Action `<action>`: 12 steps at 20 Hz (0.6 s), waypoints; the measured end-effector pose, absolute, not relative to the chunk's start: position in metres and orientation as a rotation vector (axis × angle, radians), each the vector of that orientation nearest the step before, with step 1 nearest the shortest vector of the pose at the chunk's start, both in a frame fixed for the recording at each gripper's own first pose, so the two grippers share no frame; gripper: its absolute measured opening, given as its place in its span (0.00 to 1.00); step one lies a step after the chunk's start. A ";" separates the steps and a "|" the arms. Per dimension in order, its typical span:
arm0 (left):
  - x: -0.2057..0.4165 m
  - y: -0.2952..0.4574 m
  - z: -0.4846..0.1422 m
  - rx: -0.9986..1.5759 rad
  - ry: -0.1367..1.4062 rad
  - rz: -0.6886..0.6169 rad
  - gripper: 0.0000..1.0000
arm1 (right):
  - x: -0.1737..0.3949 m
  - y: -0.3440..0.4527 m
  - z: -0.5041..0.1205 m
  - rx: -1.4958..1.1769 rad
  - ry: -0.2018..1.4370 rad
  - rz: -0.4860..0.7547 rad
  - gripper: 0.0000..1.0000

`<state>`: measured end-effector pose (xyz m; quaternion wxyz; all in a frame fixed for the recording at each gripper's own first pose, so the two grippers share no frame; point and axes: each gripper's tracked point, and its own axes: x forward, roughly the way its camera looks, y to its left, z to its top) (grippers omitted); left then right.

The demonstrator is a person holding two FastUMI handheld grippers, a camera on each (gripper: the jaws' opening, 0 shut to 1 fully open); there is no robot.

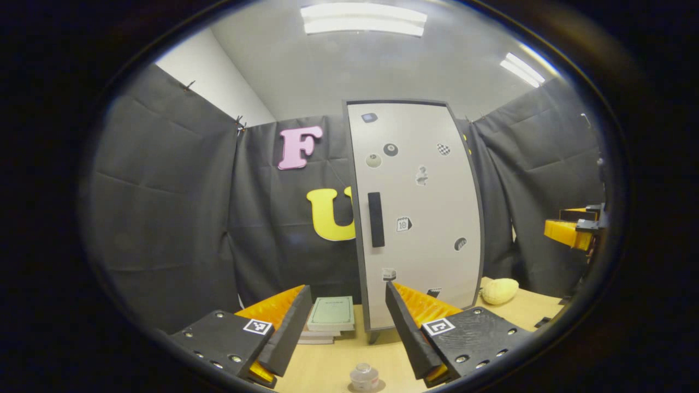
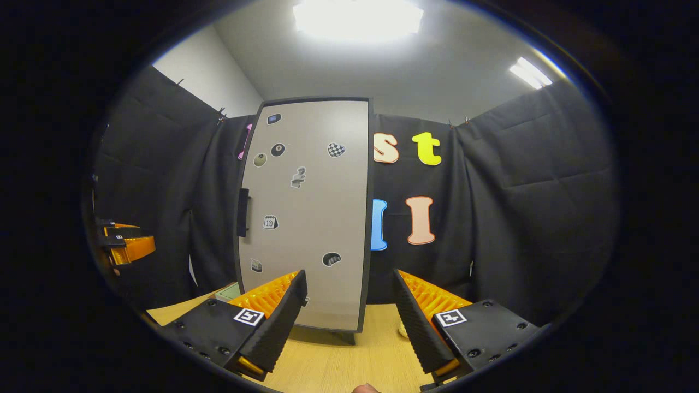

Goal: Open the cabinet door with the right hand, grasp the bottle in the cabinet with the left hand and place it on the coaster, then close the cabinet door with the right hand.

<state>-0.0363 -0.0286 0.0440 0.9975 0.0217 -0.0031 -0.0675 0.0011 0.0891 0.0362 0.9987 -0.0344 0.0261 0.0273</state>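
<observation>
On light wooden desk (image 1: 327,365), tall pale grey cabinet (image 1: 420,218) stands upright against booth wall, door flush, dark vertical handle (image 1: 375,219) on left edge untouched. Bottle presumably behind door, hidden. Left hand-held gripper (image 1: 349,322) hangs back, fingers spread wide, empty, likely waiting its turn. Right hand-held gripper (image 2: 349,311) faces door, fingers parted, nothing held, handle (image 2: 243,213) off to its left. Small clear glass jar (image 1: 364,376) sits on desk just below left fingers; stacked green books (image 1: 330,319) beside cabinet base. Coaster can't be told.
</observation>
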 end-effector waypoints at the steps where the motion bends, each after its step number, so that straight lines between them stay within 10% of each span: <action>1: -0.037 -0.029 0.045 0.042 -0.008 -0.134 0.84 | 0.002 0.090 0.036 -0.066 0.052 0.055 0.98; 12: -0.043 -0.013 0.047 0.034 -0.017 -0.114 0.84 | -0.001 0.096 0.044 -0.070 0.033 0.045 0.98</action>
